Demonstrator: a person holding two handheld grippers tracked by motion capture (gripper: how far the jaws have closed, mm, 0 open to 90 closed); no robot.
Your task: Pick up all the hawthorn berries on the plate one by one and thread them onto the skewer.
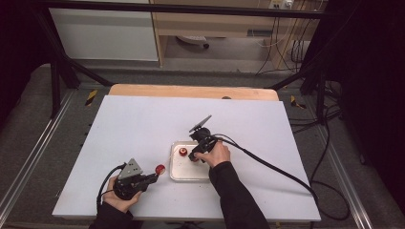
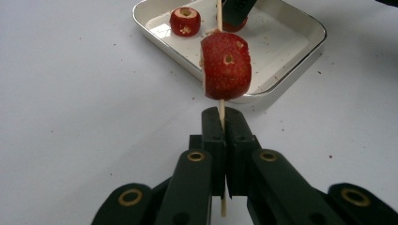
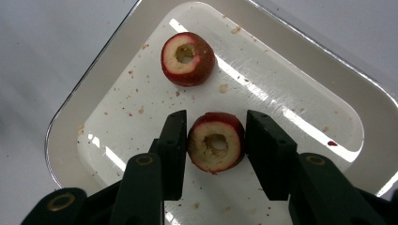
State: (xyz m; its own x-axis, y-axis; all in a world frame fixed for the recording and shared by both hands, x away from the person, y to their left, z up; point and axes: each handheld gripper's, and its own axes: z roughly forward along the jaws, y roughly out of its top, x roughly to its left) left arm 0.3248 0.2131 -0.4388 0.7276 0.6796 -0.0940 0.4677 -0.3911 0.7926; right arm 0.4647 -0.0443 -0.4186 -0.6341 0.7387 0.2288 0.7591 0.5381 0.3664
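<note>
The left gripper point(image 1: 154, 177) rests near the front left of the white worktop point(image 1: 133, 124), its jaws pressed together on a thin wooden skewer point(image 2: 221, 117). One red cored fruit point(image 2: 226, 65) sits threaded on that skewer just beyond the jaw tips, clear of the worktop and just beside the tray's near edge in the left gripper view.

The right gripper point(image 3: 216, 140) points down into the white tray point(image 3: 75, 117), which lies at the middle of the worktop. Its jaws stand on either side of a second cored fruit point(image 3: 216, 147) lying hole-up on the tray floor. The left jaw is at the fruit's skin or very nearly so, while a narrow gap shows at the right jaw, so the fruit is between them but not yet pinched.

A third cored fruit point(image 3: 187, 58) lies farther back in the tray, apart from the jaws. Small crumbs dot the tray floor
</note>
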